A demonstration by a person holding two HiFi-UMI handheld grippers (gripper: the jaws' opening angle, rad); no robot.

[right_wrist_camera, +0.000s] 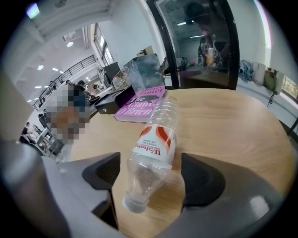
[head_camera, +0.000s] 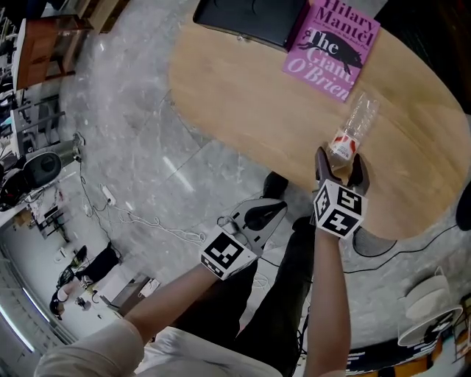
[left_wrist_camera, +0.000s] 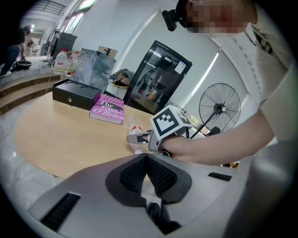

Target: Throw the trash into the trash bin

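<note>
A clear empty plastic bottle [head_camera: 354, 127] with a red and white label lies on its side on the round wooden table [head_camera: 243, 96], cap end toward the table's near edge. My right gripper [head_camera: 340, 165] stands open at that edge. In the right gripper view the bottle's [right_wrist_camera: 154, 148] neck and cap lie between the two pads of the right gripper [right_wrist_camera: 151, 180], with a gap on each side. My left gripper [head_camera: 266, 212] hangs over the floor off the table, shut with nothing in it; its pads meet at the tip [left_wrist_camera: 147, 158]. From there the bottle [left_wrist_camera: 134, 128] shows past my right hand.
A purple book [head_camera: 331, 44] and a black box [head_camera: 250, 18] lie at the table's far side. Cables [head_camera: 147, 224] trail over the grey floor to the left. White dishes [head_camera: 430, 309] sit at the lower right. A standing fan [left_wrist_camera: 219, 109] is behind the table.
</note>
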